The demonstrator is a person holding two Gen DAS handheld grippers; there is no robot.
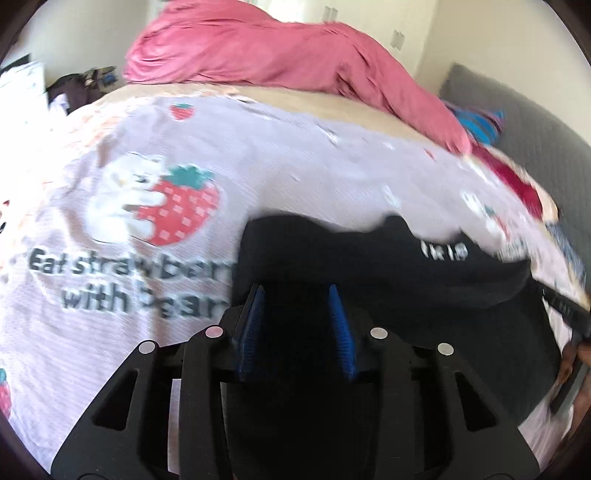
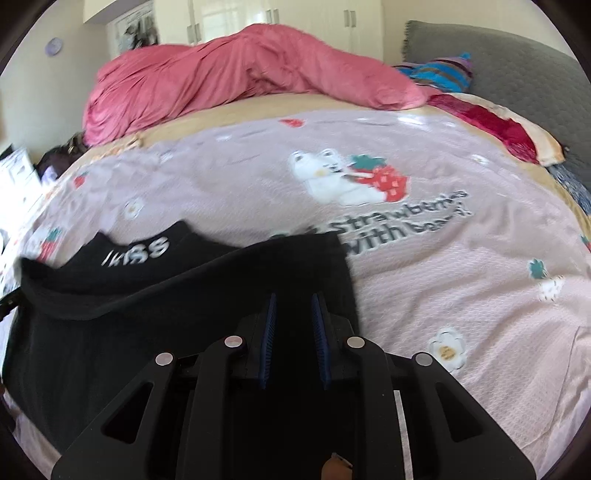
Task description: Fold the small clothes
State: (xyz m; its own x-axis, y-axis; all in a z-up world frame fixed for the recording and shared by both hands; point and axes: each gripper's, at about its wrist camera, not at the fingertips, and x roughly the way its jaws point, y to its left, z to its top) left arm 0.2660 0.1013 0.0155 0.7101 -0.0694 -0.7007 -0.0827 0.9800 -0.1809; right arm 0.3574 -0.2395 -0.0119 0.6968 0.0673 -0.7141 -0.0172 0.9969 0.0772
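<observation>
A small black garment (image 1: 388, 266) with white lettering lies on the pink strawberry-print bedspread (image 1: 110, 332). In the left wrist view my left gripper (image 1: 297, 291) sits over the garment's left corner, its blue pads (image 1: 255, 321) apart with black cloth between them. In the right wrist view the same garment (image 2: 147, 295) fills the lower left, and my right gripper (image 2: 293, 299) is over its right corner, its blue pads (image 2: 269, 328) a narrow gap apart with cloth between. The frames are blurred, and whether either grip pinches the cloth is unclear.
A crumpled pink duvet (image 2: 229, 74) lies at the far side of the bed. A grey headboard (image 2: 517, 74), a striped pillow (image 2: 439, 72) and a red cloth (image 2: 495, 125) are to the right. White cupboards (image 2: 295, 14) stand behind. Clutter (image 1: 74, 85) sits left of the bed.
</observation>
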